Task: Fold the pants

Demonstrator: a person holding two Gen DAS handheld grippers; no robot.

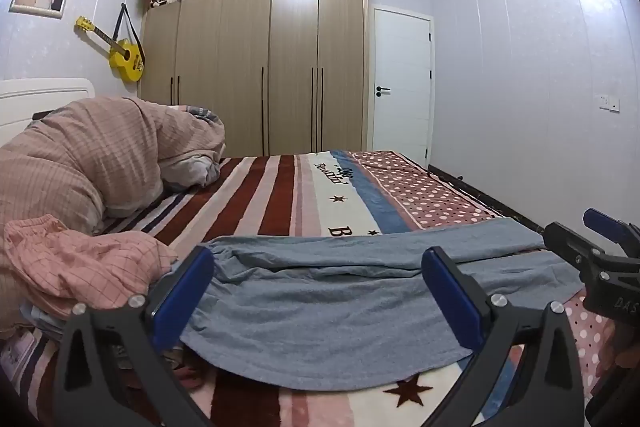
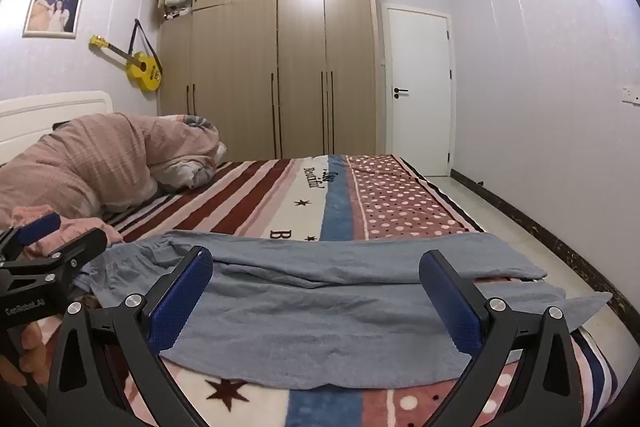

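Grey-blue pants (image 1: 320, 303) lie spread crosswise on the striped bed blanket (image 1: 280, 195), waistband at the left, legs running right. In the right wrist view the pants (image 2: 320, 299) reach the bed's right edge, with the leg ends hanging over it. My left gripper (image 1: 318, 291) is open and empty, its blue pads just above the near part of the pants. My right gripper (image 2: 316, 295) is open and empty, also just over the pants. The right gripper shows in the left wrist view (image 1: 600, 243), and the left gripper shows in the right wrist view (image 2: 60, 235).
A pink checked garment (image 1: 80, 259) lies in a heap at the left by the waistband. A bunched pink duvet (image 1: 100, 155) fills the bed's head end. A wardrobe (image 1: 272, 59) and white door (image 1: 400, 83) stand beyond the bed. Floor (image 2: 500, 219) runs along the right.
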